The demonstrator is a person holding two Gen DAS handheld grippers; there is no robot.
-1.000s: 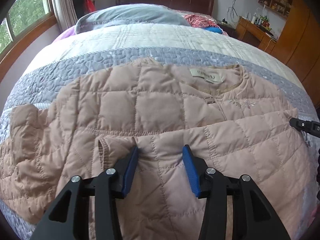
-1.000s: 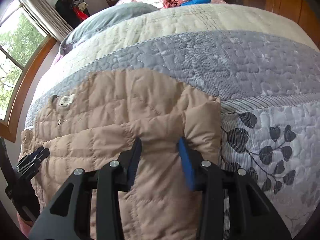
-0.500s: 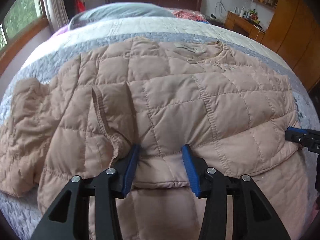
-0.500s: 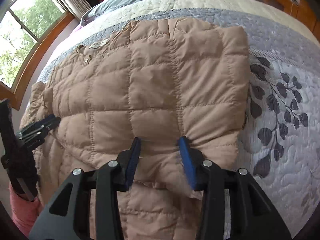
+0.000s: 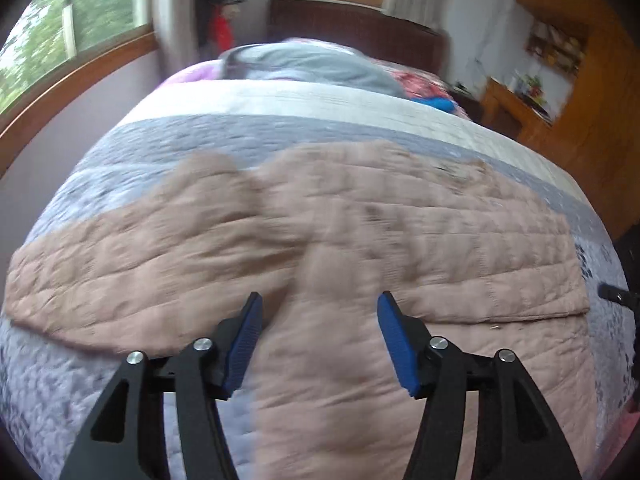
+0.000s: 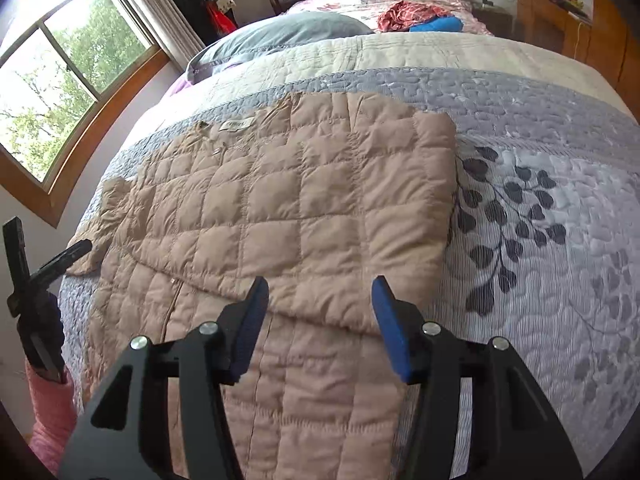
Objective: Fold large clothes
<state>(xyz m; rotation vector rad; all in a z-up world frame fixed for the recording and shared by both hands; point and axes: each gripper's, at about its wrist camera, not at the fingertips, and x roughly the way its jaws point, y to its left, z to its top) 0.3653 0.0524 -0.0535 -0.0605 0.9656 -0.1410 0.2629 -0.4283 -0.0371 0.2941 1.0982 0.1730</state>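
Both claws let go, opening | jacket (image 6: 304,208) folded, apparently below right claw (image 6: 320,304), left claw (image 5: 318,320)

Bed (image 6: 520,92) – quilted bedspread; tan jacket (image 6: 304,208) flat, grey pillow (image 6: 280,34) behind.

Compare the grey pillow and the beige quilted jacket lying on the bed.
The grey pillow is smooth and lies far up near the headboard; the beige quilted jacket is stitched in squares and lies close by. The pillow is plump; the jacket is spread flat with one part folded over. Both rest on the quilted bedspread.
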